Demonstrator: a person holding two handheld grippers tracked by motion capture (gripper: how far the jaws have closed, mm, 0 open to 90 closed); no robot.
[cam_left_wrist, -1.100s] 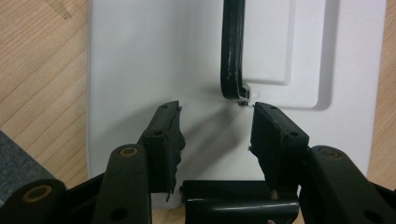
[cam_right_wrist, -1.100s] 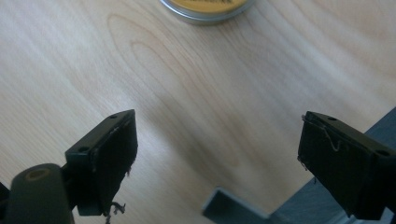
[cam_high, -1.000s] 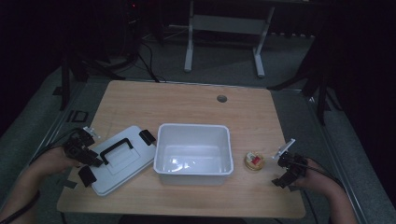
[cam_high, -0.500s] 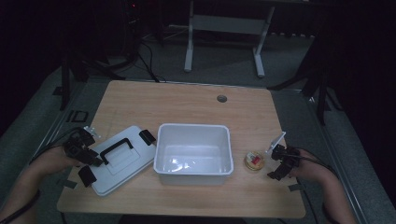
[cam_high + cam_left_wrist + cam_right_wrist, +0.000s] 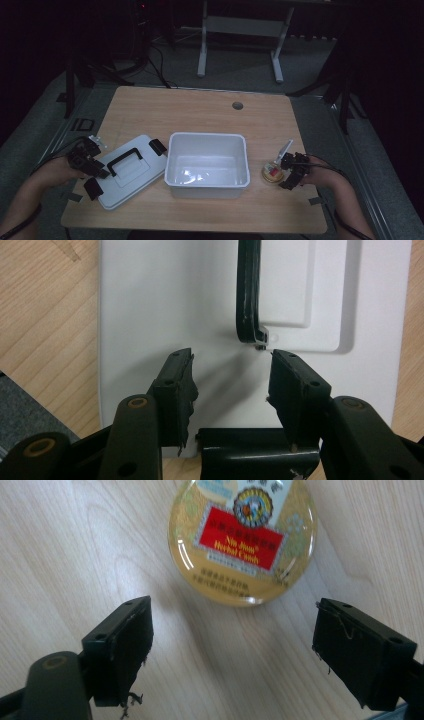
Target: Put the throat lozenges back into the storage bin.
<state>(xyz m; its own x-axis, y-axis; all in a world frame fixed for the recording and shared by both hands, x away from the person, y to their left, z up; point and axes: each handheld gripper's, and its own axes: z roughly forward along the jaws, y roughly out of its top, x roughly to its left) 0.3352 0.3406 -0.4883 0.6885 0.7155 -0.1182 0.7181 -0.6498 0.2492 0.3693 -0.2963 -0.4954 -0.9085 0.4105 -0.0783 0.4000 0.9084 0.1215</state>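
Round candy tin at top centre of right gripper view, on table; right gripper jaws wide apart, nothing btwn. Prob light, stiff, slick lid – grip across rim

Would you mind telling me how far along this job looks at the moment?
Done: the white lid is off and lies on the table left of the open bin. In hand: the right gripper, jaws wide open, hovers just short of the round gold tin, not gripping it. The left gripper hangs over the lid near its black handle, jaws apart, holding nothing. Left, probably: the tin into the bin, then the lid on.
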